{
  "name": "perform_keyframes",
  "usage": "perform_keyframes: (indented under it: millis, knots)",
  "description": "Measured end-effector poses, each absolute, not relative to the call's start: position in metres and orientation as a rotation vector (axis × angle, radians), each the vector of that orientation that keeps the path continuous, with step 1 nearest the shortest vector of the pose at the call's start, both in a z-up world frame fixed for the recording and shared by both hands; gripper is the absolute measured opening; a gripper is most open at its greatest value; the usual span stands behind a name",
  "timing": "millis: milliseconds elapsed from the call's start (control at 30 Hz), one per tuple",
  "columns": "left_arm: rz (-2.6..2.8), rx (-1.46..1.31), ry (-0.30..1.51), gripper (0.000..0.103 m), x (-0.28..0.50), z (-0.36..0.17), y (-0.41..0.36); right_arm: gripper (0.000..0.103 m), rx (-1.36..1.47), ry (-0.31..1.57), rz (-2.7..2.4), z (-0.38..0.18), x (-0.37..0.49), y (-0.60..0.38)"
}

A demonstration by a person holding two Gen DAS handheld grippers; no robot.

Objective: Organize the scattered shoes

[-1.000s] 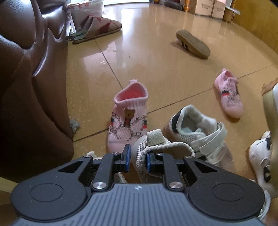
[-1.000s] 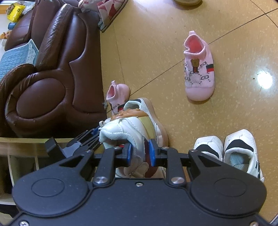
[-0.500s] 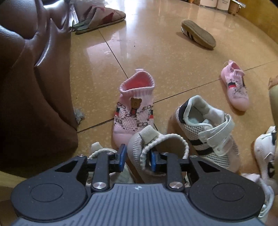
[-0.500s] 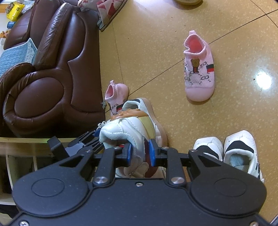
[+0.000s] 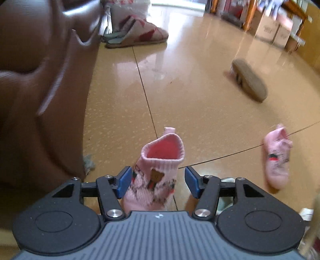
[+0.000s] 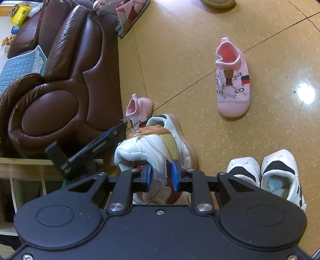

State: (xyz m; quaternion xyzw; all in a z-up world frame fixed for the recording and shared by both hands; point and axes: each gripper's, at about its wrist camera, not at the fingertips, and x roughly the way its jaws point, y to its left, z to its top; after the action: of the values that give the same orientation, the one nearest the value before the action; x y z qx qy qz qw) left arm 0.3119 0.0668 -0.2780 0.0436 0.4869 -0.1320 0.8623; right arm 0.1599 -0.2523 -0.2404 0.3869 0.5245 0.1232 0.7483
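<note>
My left gripper (image 5: 158,182): jaws wide, straddling the pink bear shoe (image 5: 158,172) on the floor (image 5: 190,96); contact unclear through blur.
My right gripper (image 6: 161,176): clamped on a white sneaker (image 6: 146,148), lifted beside the sofa (image 6: 66,86).

Toe of pink knit bear-patch sock shoe (image 5: 155,180) hidden behind left gripper body, brown leather sofa (image 5: 40,90) motion-blurred and cut by frame edge, cardboard boxes (image 5: 270,30) blurred, tan-soled overturned shoe (image 6: 218,3) cropped at top edge.
</note>
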Motion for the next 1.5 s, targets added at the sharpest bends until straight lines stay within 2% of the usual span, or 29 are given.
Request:
perform_keyframes:
  millis: [100,133,167,200,400,567,633,700,733,900,1100,1300,1500]
  knots:
    - [-0.252,0.1,1.052,0.056,0.327,-0.292,0.058,0.022,0.853,1.151,0.264,-0.242,0.162,-0.253]
    - [-0.241,0.09,1.05,0.046,0.329,-0.293,0.058,0.022,0.853,1.152,0.264,-0.243,0.162,-0.253]
    - [-0.231,0.067,1.051,0.023,0.33,-0.295,0.06,0.022,0.854,1.154,0.264,-0.243,0.163,-0.253]
    - [-0.23,0.035,1.052,0.018,0.331,-0.295,0.064,0.022,0.854,1.155,0.264,-0.243,0.163,-0.252]
    - [-0.175,-0.21,0.93,0.014,0.331,-0.288,0.09,0.022,0.861,1.163,0.268,-0.248,0.166,-0.253]
    - [-0.172,-0.282,0.872,0.017,0.338,-0.293,0.099,0.022,0.863,1.162,0.268,-0.247,0.167,-0.252]
    - [-0.185,-0.265,0.869,0.028,0.341,-0.288,0.098,0.022,0.862,1.161,0.269,-0.247,0.166,-0.252]
    - [-0.202,-0.244,0.861,0.053,0.343,-0.279,0.098,0.022,0.86,1.16,0.269,-0.246,0.166,-0.253]
    - [-0.214,-0.245,0.848,0.056,0.342,-0.274,0.101,0.022,0.86,1.16,0.27,-0.246,0.165,-0.253]
    - [-0.239,-0.161,0.817,0.057,0.327,-0.237,0.11,0.022,0.853,1.152,0.268,-0.244,0.166,-0.255]
    - [-0.257,-0.152,0.884,0.057,0.279,-0.203,0.109,0.022,0.851,1.116,0.253,-0.235,0.164,-0.261]
    - [-0.169,-0.209,0.983,0.057,0.206,-0.194,0.107,0.022,0.853,1.068,0.254,-0.22,0.155,-0.264]
    - [0.023,-0.292,1.047,0.057,0.121,-0.211,0.135,0.022,0.857,1.049,0.263,-0.207,0.14,-0.255]
